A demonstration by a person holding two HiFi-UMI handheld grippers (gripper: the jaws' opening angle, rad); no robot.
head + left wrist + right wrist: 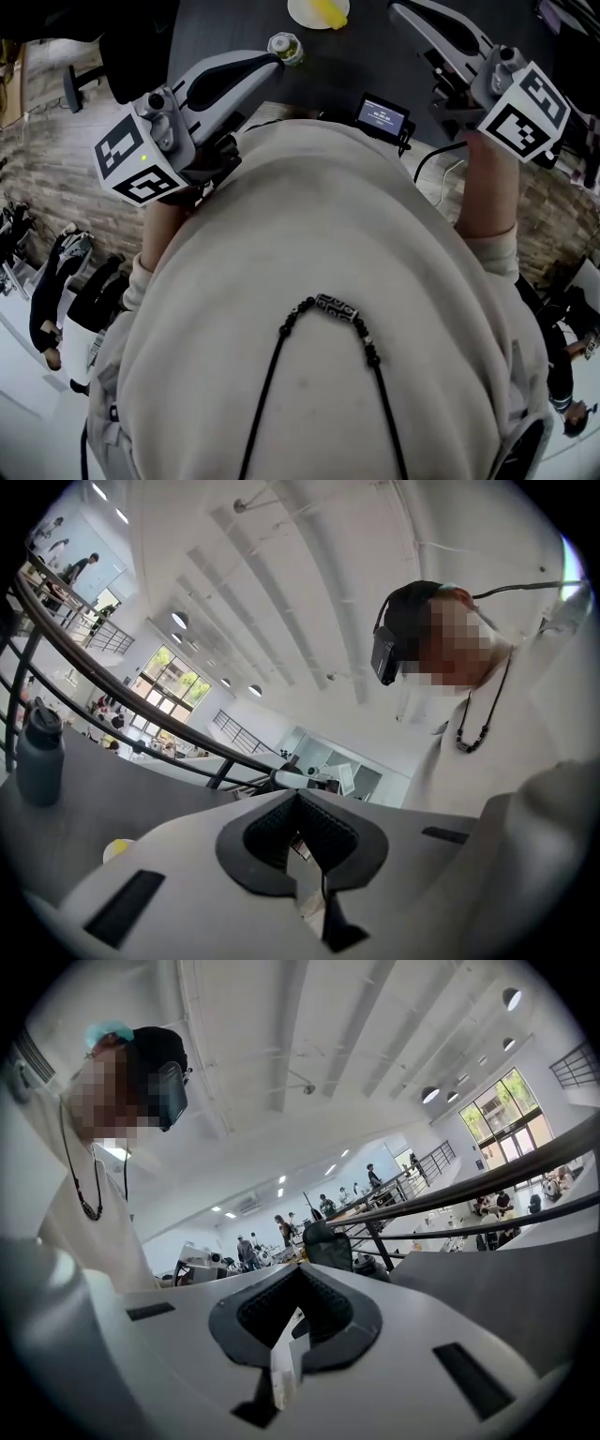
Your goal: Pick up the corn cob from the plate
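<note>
**Head view.** The left gripper (267, 64) is reaching in at upper left and the right gripper (405, 11) at upper right, either side of a beige knitted sweater (319, 281) hung with a beaded cord (336, 307). At top centre a pale round plate (302, 14) is holding the yellow corn cob (328, 11), well apart from both grippers. A small round jar (286, 47) is standing nearby on the dark table (225, 28).

**Left gripper view.** The ribbed black pads (270, 832) are meeting and gripping nothing. Only this view is showing a grey bottle (39, 757) at left.

**Right gripper view.** The jaws are likewise pressing together, empty.
</note>
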